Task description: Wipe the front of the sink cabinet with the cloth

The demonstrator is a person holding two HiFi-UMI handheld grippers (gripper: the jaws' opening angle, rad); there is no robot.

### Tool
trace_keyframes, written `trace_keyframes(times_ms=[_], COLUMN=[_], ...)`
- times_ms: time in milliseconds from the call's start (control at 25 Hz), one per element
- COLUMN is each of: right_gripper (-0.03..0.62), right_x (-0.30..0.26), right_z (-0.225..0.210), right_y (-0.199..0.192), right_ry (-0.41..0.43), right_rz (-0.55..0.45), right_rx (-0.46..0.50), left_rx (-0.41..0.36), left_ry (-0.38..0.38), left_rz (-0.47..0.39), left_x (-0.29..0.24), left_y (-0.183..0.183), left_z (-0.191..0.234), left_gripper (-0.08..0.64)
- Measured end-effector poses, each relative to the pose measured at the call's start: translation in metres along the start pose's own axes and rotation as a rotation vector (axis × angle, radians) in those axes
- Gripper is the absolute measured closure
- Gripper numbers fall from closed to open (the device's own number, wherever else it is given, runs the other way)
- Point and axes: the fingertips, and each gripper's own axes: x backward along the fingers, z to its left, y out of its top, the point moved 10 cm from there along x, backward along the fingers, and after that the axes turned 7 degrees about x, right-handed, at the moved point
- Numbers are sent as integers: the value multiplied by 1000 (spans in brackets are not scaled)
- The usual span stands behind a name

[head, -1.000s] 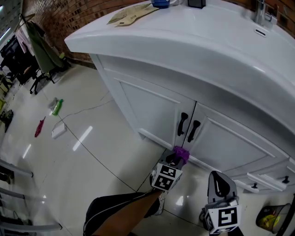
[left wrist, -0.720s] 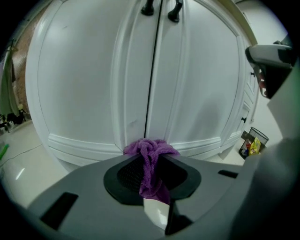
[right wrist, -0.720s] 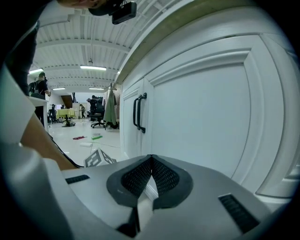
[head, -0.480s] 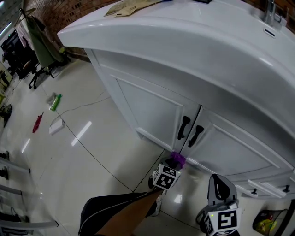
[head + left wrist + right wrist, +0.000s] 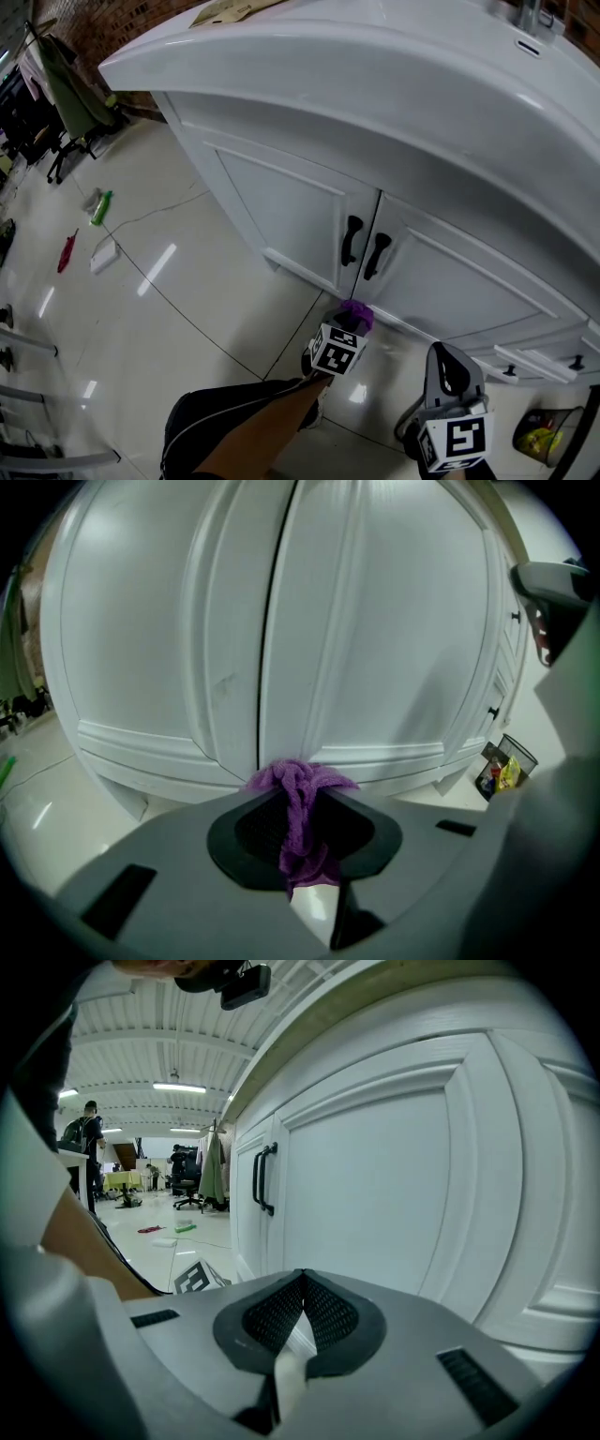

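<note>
The white sink cabinet [image 5: 291, 206] has two doors with black handles [image 5: 366, 248]. My left gripper [image 5: 349, 323] is shut on a bunched purple cloth [image 5: 356, 314] and holds it against the base moulding below the seam between the doors. In the left gripper view the purple cloth [image 5: 298, 794] is pinched between the black pads and touches the cabinet's bottom rail [image 5: 187, 752]. My right gripper [image 5: 448, 366] hangs lower right, shut and empty, pointing at the right door panel [image 5: 375, 1185]; its own view shows its jaws [image 5: 302, 1290] closed together.
A drawer with small black knobs [image 5: 577, 363] is at the cabinet's right. A dark bin with yellow contents [image 5: 539, 442] stands on the floor at far right. On the tiled floor at left lie a green bottle [image 5: 101, 206], a red item [image 5: 67, 251], a white box [image 5: 103, 253] and a cable.
The head view has shifted, so the cabinet sits further left in frame. My left gripper with the cloth has slid slightly left along the cabinet's base. The right gripper stays put.
</note>
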Motion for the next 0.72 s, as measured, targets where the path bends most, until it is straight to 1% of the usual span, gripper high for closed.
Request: trace_keyframes(times_ms=[400, 560, 720], right_gripper=[591, 591, 591], right_x=[41, 62, 82], right_z=[-27, -41, -55], right_y=[-9, -17, -22], right_ry=[-67, -107, -129], right_rz=[-7, 10, -17], right_rx=[-19, -29, -37], left_rx=[-25, -34, -41], left_ry=[-67, -92, -123], left_rz=[34, 49, 64], left_x=[-12, -18, -26], left_y=[-4, -7, -11], left_z=[-60, -86, -117], left_gripper=[472, 472, 472])
